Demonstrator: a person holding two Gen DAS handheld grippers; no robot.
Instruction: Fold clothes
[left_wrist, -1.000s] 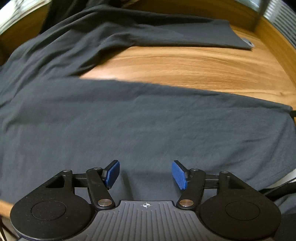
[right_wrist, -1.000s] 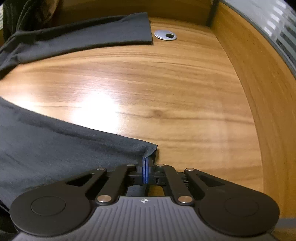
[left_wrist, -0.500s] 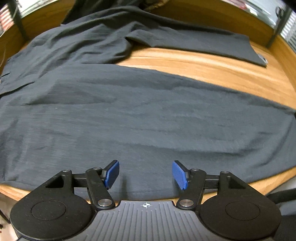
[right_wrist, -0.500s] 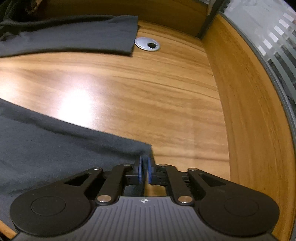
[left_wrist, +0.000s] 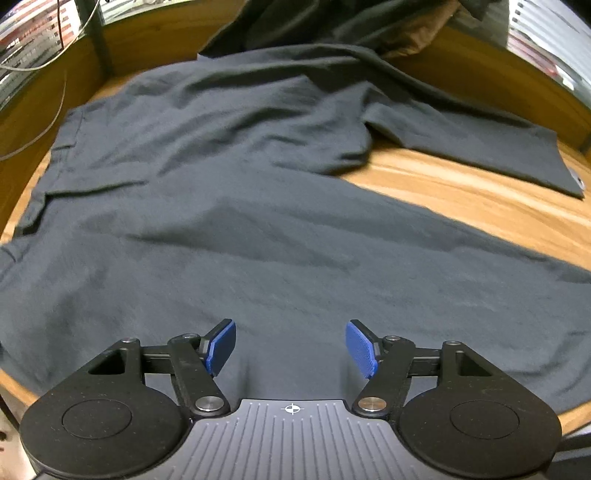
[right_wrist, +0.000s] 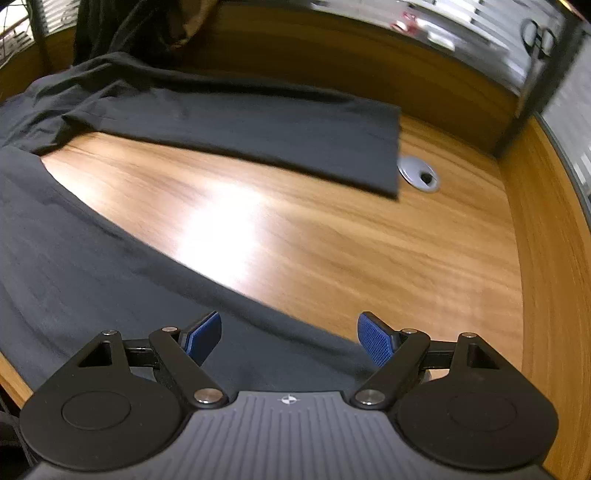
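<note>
The right gripper (right_wrist: 290, 341) has just let go of the trousers' (left_wrist: 258, 240) hem; its jaws are opening above it. Trousers lie spread on the table (right_wrist: 332, 251). Left gripper (left_wrist: 290, 347) jaws apart, empty. Folding can start.

A glossy wood-grain desk (right_wrist: 369, 258) carries a bright ceiling-light glare at its middle. A silver cable grommet (right_wrist: 418, 172) sits near its far right corner. Wooden partition panels (right_wrist: 406, 74) edge it, with slatted blinds (right_wrist: 569, 110) beyond.

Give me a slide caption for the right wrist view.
Right gripper, jaws opening and empty, above dark trousers spread on a wooden desk.
</note>
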